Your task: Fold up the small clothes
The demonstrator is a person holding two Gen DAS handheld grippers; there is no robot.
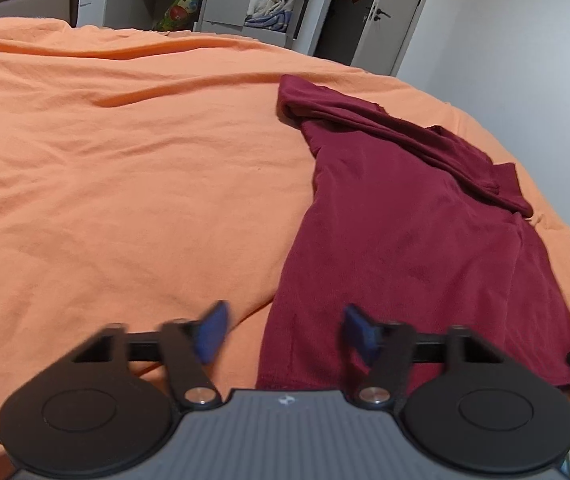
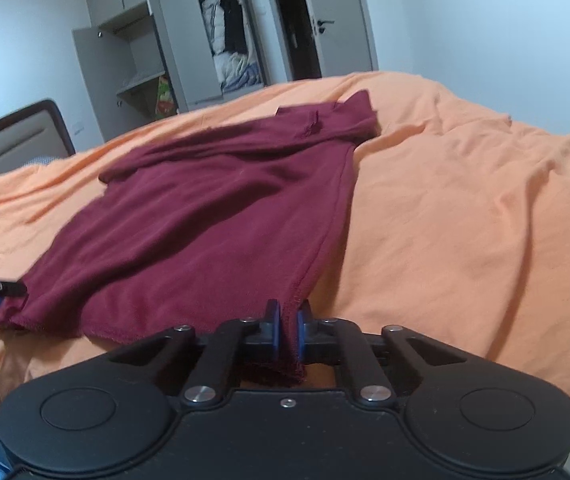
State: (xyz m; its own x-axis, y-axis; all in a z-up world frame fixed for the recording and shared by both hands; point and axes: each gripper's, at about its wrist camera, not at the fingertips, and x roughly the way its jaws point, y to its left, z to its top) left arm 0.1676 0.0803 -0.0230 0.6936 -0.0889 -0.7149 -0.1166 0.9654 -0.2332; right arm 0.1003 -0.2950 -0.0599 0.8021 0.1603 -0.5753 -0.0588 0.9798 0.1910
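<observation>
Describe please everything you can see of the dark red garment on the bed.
The dark red garment looks like a small shirt of soft knit cloth with stitched hems. It lies mostly flat on the orange bed cover, its sleeves folded over across the far end, with mild wrinkles. The right claw is shut on its near hem corner, which hangs between the blue pads. The left claw stands open above the other near corner, holding nothing.
</observation>
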